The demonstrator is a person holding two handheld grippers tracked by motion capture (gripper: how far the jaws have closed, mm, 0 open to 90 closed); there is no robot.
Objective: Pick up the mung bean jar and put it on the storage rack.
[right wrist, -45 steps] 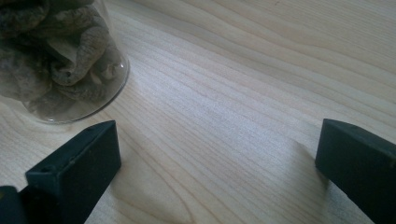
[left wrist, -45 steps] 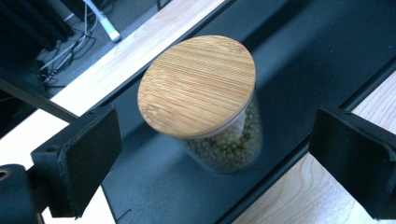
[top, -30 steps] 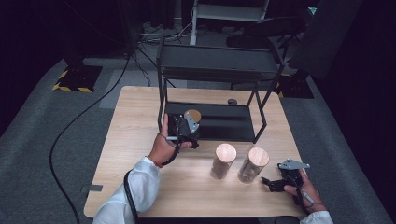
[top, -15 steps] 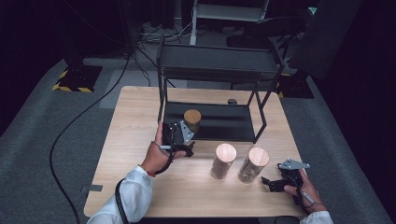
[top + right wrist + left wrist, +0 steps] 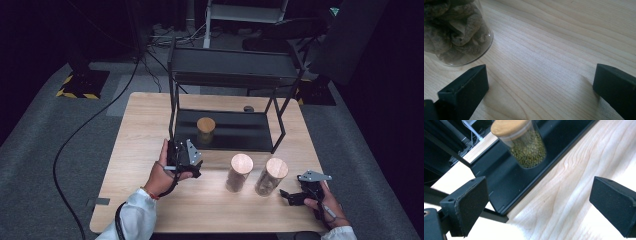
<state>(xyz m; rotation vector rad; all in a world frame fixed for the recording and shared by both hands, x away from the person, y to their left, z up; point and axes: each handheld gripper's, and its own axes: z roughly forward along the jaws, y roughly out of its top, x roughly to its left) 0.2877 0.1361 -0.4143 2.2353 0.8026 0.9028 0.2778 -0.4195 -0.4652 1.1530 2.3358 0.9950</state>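
glass jar of green lentils [image 5: 526, 145] stands on the black shelf tray [image 5: 240, 131]; left gripper [image 5: 186, 161] hangs just before it, jaws spread, empty. right gripper [image 5: 296, 195] rests spread near two jars [image 5: 239, 172].

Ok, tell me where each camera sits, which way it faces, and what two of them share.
High view: above the person's side, looking forward and down on the table; both hands and grippers show.
Left gripper view: rides the left gripper, looking along its open jaws at the lentil jar on the shelf.
Right gripper view: rides the right gripper, jaws open, facing a jar on the table.
Shared: the lentil jar shows in the high view and the left gripper view.
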